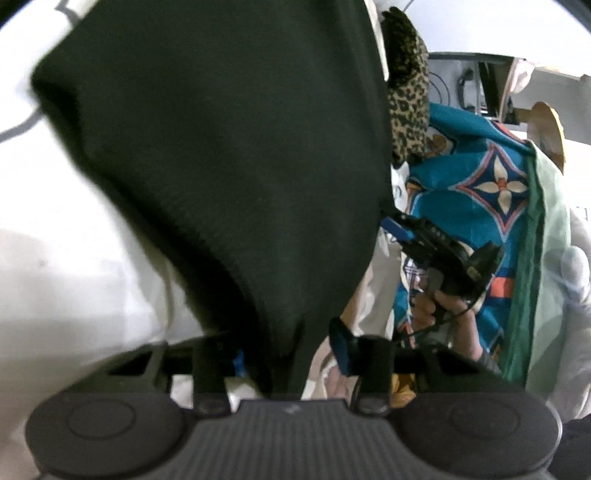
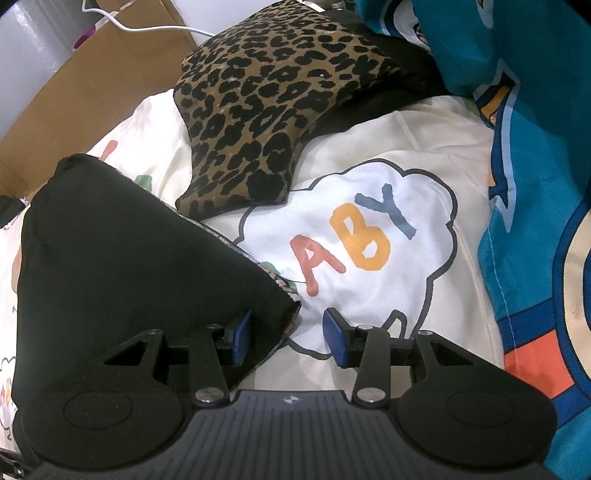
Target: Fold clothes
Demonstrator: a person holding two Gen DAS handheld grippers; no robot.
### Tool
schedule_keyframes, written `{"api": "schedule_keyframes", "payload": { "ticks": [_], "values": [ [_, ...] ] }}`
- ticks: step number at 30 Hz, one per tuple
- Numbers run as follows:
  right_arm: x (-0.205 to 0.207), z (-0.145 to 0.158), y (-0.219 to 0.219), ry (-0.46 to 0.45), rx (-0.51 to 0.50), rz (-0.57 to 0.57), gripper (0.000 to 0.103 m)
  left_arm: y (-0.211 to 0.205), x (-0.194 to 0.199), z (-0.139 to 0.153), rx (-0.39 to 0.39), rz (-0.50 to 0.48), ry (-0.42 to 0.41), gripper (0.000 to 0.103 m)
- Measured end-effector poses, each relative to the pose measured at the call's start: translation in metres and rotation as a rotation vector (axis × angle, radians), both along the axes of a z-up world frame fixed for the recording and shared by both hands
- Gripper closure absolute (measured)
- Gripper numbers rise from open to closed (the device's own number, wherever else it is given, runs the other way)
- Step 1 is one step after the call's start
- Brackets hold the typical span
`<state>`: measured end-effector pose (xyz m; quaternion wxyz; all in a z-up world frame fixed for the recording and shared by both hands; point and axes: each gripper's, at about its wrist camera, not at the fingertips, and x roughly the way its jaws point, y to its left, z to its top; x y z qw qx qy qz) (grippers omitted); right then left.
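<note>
A black garment (image 1: 229, 147) fills most of the left wrist view and runs down in a bunch between the jaws of my left gripper (image 1: 290, 354). Its left pad is half buried in the cloth, while a thin gap shows at the right pad, so the jaws stand open. In the right wrist view the black garment (image 2: 122, 258) lies on the bed, its near corner between the jaws of my right gripper (image 2: 288, 339). That corner touches only the left pad; the gripper is open. The right gripper (image 1: 402, 229) also shows beside the cloth, held by a hand (image 1: 443, 310).
A leopard-print garment (image 2: 266, 110) lies behind on a white sheet (image 2: 369, 236) printed with coloured letters. A teal patterned blanket (image 2: 535, 147) is heaped on the right. Brown cardboard (image 2: 92, 81) and a white cable (image 2: 147, 27) are at the far left. A green cloth (image 1: 535, 240) hangs beside the blanket.
</note>
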<state>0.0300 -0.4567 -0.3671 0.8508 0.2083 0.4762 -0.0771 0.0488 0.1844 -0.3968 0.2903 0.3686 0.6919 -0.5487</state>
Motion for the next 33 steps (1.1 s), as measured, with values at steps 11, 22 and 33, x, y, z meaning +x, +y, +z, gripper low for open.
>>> {"api": "schedule_keyframes", "payload": {
  "ticks": [11, 22, 33],
  "values": [
    [0.002, 0.007, -0.023, -0.035, 0.077, -0.066, 0.054, 0.008, 0.008, -0.003, 0.021, 0.044, 0.003, 0.087],
    [0.011, 0.010, -0.016, -0.030, 0.074, 0.016, 0.054, 0.004, 0.011, 0.004, 0.036, 0.037, 0.001, 0.097],
    [0.025, 0.013, 0.020, 0.003, 0.064, 0.235, 0.055, -0.007, 0.037, 0.056, -0.036, 0.037, -0.071, 0.098]
  ]
}}
